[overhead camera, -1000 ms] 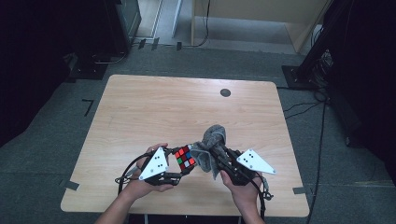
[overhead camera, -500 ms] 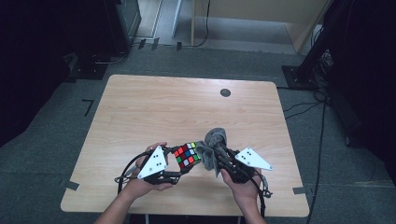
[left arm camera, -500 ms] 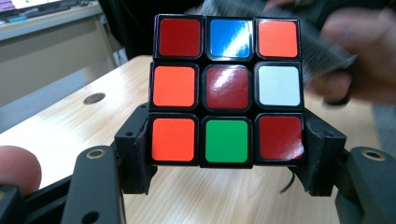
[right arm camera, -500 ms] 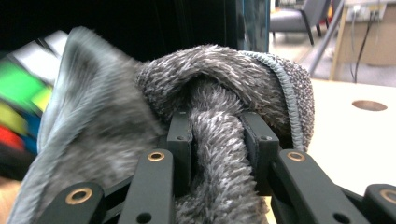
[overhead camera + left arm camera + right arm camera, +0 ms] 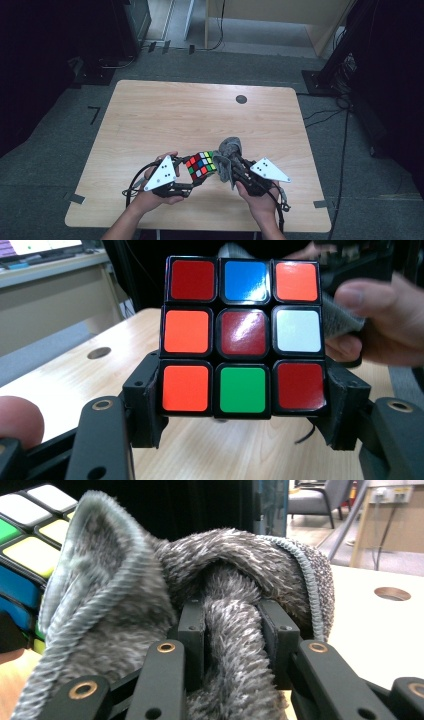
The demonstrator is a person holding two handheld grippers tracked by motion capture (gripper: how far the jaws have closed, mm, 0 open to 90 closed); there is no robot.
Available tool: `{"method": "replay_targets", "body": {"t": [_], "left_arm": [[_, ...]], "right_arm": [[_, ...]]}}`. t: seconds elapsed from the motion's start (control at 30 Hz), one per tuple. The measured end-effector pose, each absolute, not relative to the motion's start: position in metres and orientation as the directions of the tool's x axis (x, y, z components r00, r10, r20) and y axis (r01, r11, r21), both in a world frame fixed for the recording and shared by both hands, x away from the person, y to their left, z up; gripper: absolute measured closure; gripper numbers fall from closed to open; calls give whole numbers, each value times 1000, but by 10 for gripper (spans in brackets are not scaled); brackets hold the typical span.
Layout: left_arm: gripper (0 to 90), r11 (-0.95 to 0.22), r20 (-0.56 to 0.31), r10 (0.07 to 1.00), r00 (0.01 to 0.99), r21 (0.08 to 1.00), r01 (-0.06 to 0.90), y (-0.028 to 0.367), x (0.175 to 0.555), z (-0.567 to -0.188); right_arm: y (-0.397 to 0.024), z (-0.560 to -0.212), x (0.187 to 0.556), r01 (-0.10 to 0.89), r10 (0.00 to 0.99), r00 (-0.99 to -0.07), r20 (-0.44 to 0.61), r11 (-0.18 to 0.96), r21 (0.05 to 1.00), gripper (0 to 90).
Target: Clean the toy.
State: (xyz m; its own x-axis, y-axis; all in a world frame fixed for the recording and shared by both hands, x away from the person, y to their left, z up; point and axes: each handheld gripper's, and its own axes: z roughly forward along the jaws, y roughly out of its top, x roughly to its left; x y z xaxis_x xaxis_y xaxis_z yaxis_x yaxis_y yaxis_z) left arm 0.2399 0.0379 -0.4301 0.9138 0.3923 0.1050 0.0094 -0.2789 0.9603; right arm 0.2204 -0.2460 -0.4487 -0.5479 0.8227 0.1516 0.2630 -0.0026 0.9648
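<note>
A: What has changed over the last second?

B: Going left to right in the high view, the left gripper (image 5: 197,181) holds the scrambled plastic puzzle cube with its coloured stickers (image 5: 201,165) just above the near edge of the pale wooden table (image 5: 165,115), much where it was a second ago, though the cube now sits slightly nearer the cloth. Its jaws clamp the cube's lower sides, as the left gripper view (image 5: 244,412) shows.

A: And the right side?

B: The right gripper (image 5: 227,172) pinches a bunched fold of the grey fluffy microfibre cloth (image 5: 228,152). In the right gripper view the cloth (image 5: 200,605) now lies against the cube (image 5: 30,525), closer than before.

A: So what does that mean?

B: Likely the wiping of the cube is under way.

A: Any containers?

B: None on the table; only a small dark round hole (image 5: 241,99) in the tabletop, which holds nothing.
</note>
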Motion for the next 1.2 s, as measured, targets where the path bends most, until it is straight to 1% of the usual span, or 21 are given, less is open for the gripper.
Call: {"method": "replay_targets", "body": {"t": [0.07, 0.13, 0.23, 0.3, 0.33, 0.37, 0.4, 0.43, 0.5, 0.53, 0.6, 0.67, 0.73, 0.83, 0.9, 0.97, 1.13, 1.2], "left_arm": [[346, -314, 126, 402, 907, 949, 7, 37, 241, -433], [346, -346, 137, 402, 905, 938, 12, 33, 242, -438], [346, -373, 150, 376, 914, 928, 1, 24, 238, -442], [346, -363, 148, 354, 923, 932, -11, 20, 233, -441], [346, -356, 139, 353, 925, 935, -5, 20, 232, -439], [346, -350, 138, 357, 924, 937, -5, 20, 232, -438], [346, -344, 136, 358, 924, 939, -5, 22, 232, -438], [346, -339, 134, 364, 922, 941, -2, 24, 233, -437], [346, -318, 123, 381, 916, 948, 5, 28, 235, -436], [346, -308, 120, 390, 913, 951, 7, 30, 237, -435], [346, -280, 93, 412, 906, 960, 28, 34, 240, -434], [346, -226, 43, 430, 902, 972, 61, 39, 243, -433], [346, -181, -4, 430, 903, 979, 91, 42, 245, -432], [346, -190, 3, 401, 916, 978, 80, 39, 243, -432], [346, -191, 0, 392, 920, 978, 81, 36, 241, -432], [346, -183, -9, 385, 923, 979, 86, 35, 240, -432], [346, -177, 0, 386, 922, 981, 74, 35, 238, -429], [346, -170, -6, 389, 921, 982, 78, 37, 240, -428]], "right_arm": [[-251, -444, 219, 248, 820, -543, 184, -53, 967, 688], [-249, -434, 213, 211, 806, -559, 195, -89, 973, 688], [-238, -421, 203, 146, 774, -617, 144, -68, 987, 687], [-228, -419, 200, 134, 752, -650, 106, -23, 991, 685], [-225, -421, 200, 133, 753, -652, 88, -1, 991, 683], [-225, -424, 200, 128, 756, -648, 94, -13, 992, 683], [-227, -427, 202, 136, 758, -642, 114, -34, 990, 684], [-230, -429, 205, 153, 770, -627, 116, -24, 988, 684], [-235, -436, 210, 179, 812, -577, 82, 28, 983, 690], [-239, -440, 213, 195, 823, -562, 83, 33, 980, 691], [-246, -448, 218, 225, 834, -539, 119, 6, 974, 694], [-250, -453, 222, 254, 834, -530, 158, -21, 967, 695], [-249, -456, 222, 265, 818, -546, 183, -39, 964, 696], [-239, -453, 219, 261, 767, -604, 216, -66, 963, 697], [-230, -453, 217, 258, 751, -630, 200, -40, 965, 703], [-223, -457, 216, 269, 746, -636, 197, -25, 963, 711], [-215, -465, 218, 297, 714, -672, 197, 17, 955, 716], [-215, -463, 218, 289, 708, -684, 174, 44, 956, 715]]}}
